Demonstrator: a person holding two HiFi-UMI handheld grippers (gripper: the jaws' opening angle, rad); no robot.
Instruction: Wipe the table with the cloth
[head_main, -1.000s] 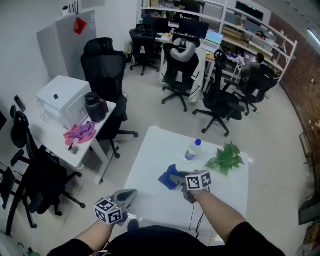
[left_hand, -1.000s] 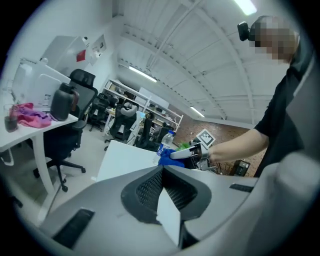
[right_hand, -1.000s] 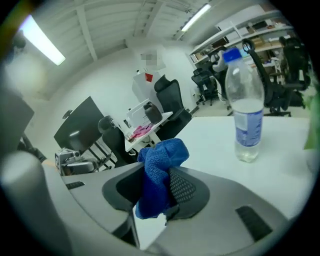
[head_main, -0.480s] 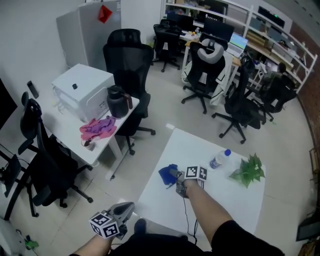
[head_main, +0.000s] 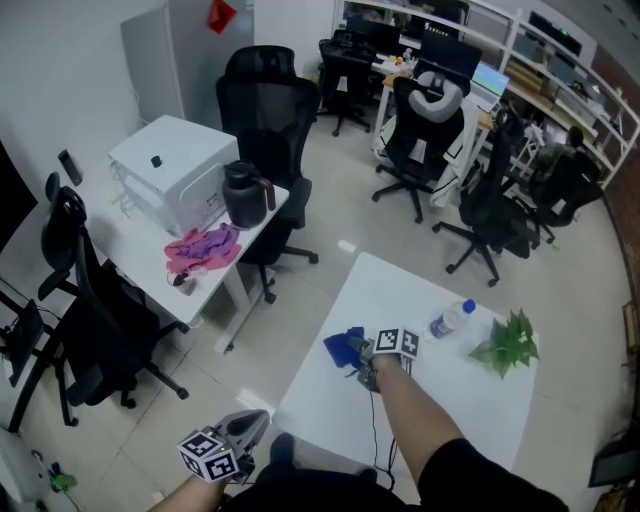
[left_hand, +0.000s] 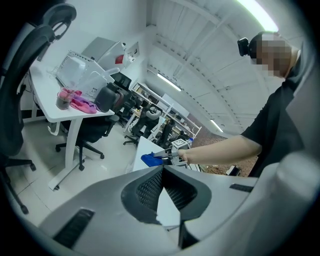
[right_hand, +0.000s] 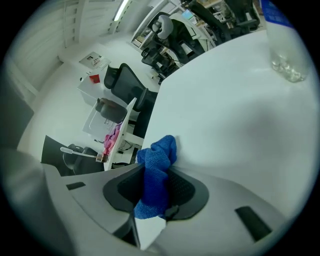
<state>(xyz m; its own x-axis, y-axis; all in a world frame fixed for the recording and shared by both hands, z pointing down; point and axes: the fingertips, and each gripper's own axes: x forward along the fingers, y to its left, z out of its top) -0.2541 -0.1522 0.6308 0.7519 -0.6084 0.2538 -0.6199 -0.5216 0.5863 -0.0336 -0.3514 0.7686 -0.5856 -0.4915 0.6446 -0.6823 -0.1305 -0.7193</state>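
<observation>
A blue cloth (head_main: 344, 346) lies bunched near the left edge of the white table (head_main: 440, 405). My right gripper (head_main: 358, 353) holds it against the tabletop. In the right gripper view the cloth (right_hand: 159, 150) is squeezed between the two pads, and that gripper's (right_hand: 158, 176) jaws are closing a little tighter on it. My left gripper (head_main: 256, 421) hangs low beside the table's near left corner, off the table. Its jaws (left_hand: 162, 170) meet at the tips with nothing between them. From there the cloth (left_hand: 149, 159) shows far off.
A clear water bottle (head_main: 450, 320) and a green plant (head_main: 508, 345) stand on the table's far right part. To the left is a white desk (head_main: 120, 245) with a white box (head_main: 168, 172), a black jug (head_main: 243, 195) and a pink rag (head_main: 203, 245). Black office chairs (head_main: 272, 110) stand behind.
The right gripper has carried the cloth leftward across the table, farther from the bottle. The head view has swung, and the left gripper has dropped lower, away from the table.
</observation>
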